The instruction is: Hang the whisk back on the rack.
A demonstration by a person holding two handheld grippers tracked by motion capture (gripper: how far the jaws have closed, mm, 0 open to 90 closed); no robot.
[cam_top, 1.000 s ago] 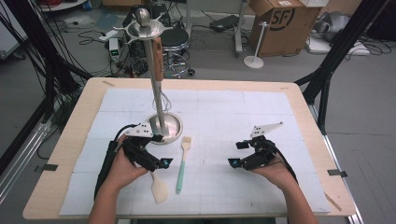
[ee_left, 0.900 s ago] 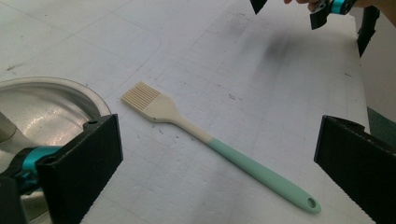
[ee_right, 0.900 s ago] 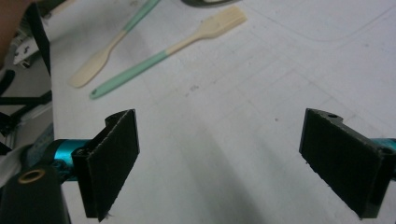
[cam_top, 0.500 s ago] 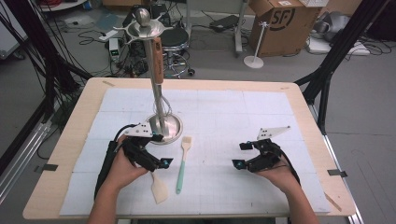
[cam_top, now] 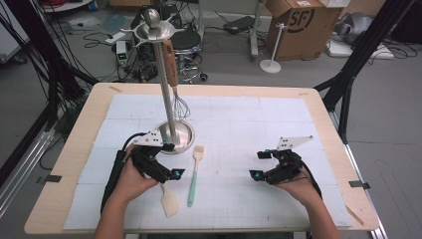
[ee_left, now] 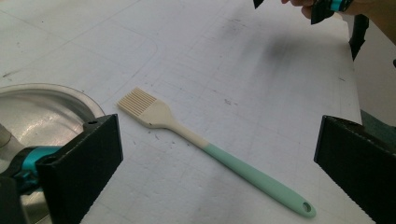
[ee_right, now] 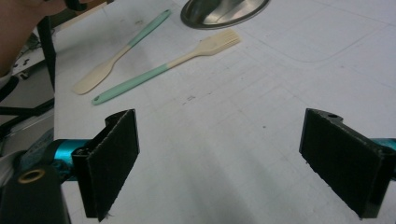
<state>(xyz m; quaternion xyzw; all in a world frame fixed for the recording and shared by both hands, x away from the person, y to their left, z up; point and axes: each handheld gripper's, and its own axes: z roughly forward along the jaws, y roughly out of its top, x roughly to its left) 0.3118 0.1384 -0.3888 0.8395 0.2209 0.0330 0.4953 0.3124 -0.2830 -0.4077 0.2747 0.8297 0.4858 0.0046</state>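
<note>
High view: left gripper (cam_top: 169,172) lower left, right gripper (cam_top: 261,167) lower right, both w/ fingers wide apart, holding nothing. Brush (cam_top: 194,172) lies flat on bench (cam_top: 318,99) at centre, between them, nearer left gripper; spatula (cam_top: 168,200) just left of it.

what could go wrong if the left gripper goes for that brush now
The brush lies flat on the mat, so the open left gripper may push it along rather than pinch its thin handle. The spatula lies close beside it and could get nudged or caught too. The stand's metal base sits near the bristles, and a jaw might knock it.
</note>
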